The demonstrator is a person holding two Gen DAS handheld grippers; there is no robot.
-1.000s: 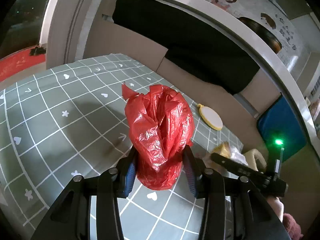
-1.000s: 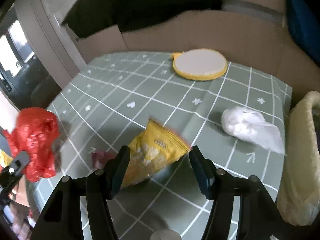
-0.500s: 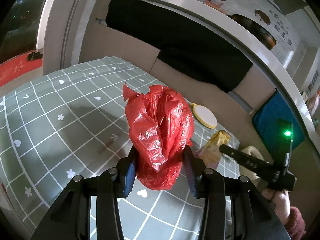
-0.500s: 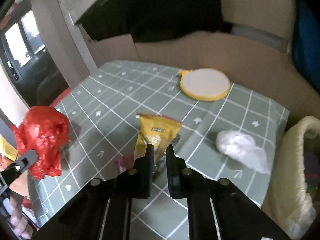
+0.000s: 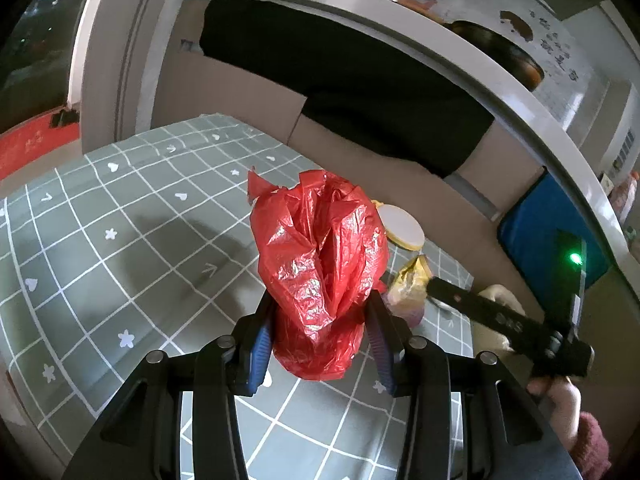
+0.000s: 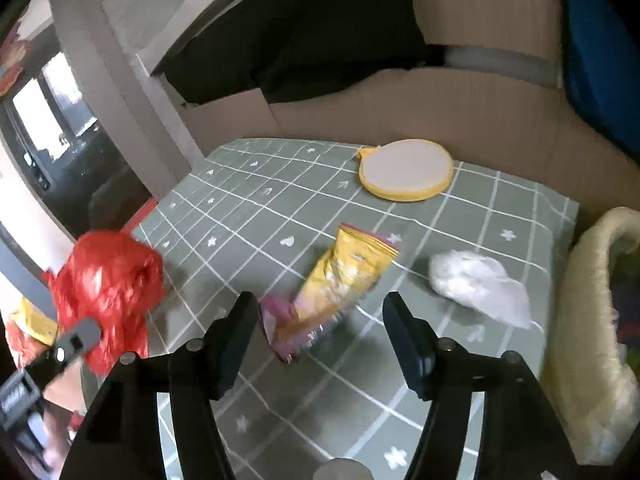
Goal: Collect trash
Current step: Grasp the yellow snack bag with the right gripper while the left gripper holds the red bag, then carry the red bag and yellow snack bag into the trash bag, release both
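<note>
Green-checked bench [image 6: 256, 216]: red bag [image 5: 320, 272] pinched between left fingers [image 5: 256, 344] as trash receptacle; yellow snack wrapper [image 6: 344, 276] lying just ahead, between spread, just-opened right fingers [image 6: 236, 332], unheld; white wad [image 6: 476, 284] beyond right finger.

Bare tablecloth [image 6: 256, 216] lies open toward eleven o'clock. The snack packet [image 6: 344, 276] blocks twelve, crumpled white plastic [image 6: 476, 284] two, and a cream bag [image 6: 588, 320], probably soft, three.
</note>
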